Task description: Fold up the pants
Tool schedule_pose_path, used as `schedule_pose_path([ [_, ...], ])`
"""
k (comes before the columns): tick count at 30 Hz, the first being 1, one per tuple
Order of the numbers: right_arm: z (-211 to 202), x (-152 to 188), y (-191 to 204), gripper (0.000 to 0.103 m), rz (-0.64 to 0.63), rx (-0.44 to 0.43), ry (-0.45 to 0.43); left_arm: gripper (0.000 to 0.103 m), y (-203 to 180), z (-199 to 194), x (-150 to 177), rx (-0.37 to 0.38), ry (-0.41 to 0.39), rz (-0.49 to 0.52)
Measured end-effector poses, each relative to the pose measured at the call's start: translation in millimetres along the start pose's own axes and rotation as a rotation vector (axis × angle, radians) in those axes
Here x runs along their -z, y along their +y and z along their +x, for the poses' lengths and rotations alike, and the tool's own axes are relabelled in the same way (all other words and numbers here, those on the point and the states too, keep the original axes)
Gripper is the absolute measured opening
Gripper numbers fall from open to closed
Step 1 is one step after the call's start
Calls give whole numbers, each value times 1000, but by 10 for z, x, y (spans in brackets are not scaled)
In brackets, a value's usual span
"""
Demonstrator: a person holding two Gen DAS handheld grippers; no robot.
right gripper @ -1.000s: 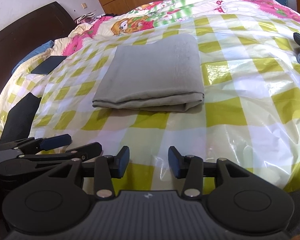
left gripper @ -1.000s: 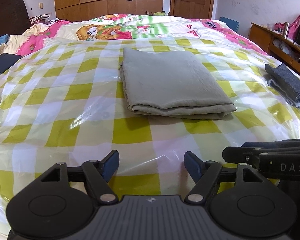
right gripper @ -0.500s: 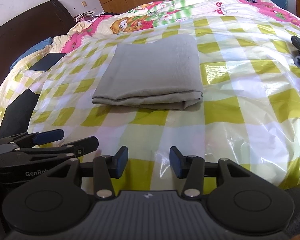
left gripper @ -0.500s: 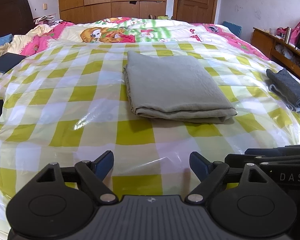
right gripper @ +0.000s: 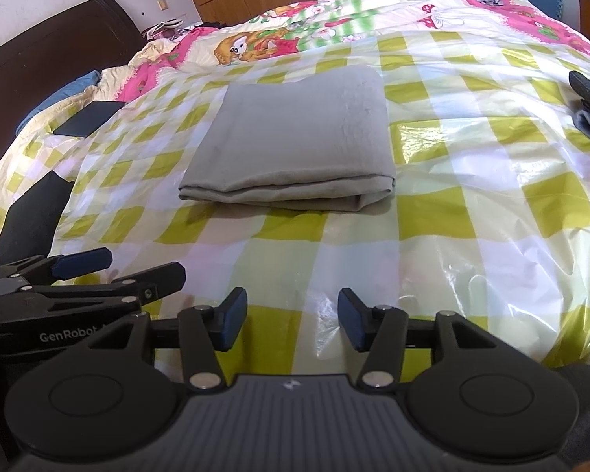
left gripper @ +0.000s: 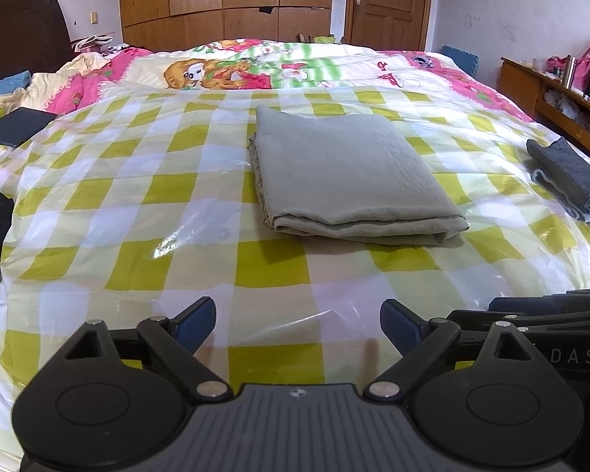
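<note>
Grey-green pants (left gripper: 346,173) lie folded into a flat rectangle in the middle of the yellow-and-white checked plastic sheet (left gripper: 137,212) on the bed; they also show in the right wrist view (right gripper: 299,149). My left gripper (left gripper: 298,324) is open and empty, low over the sheet's near edge, well short of the pants. My right gripper (right gripper: 293,322) is open and empty, beside it on the right. The left gripper shows in the right wrist view (right gripper: 110,271) at the left.
A folded dark grey garment (left gripper: 570,177) lies at the bed's right edge. A dark flat book or tablet (left gripper: 15,126) lies at the far left. A black object (right gripper: 31,212) sits at the left edge. Cartoon quilt (left gripper: 255,67), headboard, wardrobe and door stand behind.
Both grippers have drawn back and tilted up a little from the folded pants. The left gripper's jaws have opened wider. The pants have not moved.
</note>
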State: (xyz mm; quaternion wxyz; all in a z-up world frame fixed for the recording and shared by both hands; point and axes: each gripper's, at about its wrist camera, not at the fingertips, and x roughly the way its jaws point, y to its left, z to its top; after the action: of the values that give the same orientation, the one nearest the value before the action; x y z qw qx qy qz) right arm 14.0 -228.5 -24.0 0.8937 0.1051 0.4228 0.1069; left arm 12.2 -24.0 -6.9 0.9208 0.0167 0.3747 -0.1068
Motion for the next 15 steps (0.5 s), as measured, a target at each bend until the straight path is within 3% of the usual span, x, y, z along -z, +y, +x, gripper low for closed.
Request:
schedule_pose_path([
  [15, 4, -2, -7, 53, 2, 8, 0, 103, 3, -5, 21, 0, 9, 0],
])
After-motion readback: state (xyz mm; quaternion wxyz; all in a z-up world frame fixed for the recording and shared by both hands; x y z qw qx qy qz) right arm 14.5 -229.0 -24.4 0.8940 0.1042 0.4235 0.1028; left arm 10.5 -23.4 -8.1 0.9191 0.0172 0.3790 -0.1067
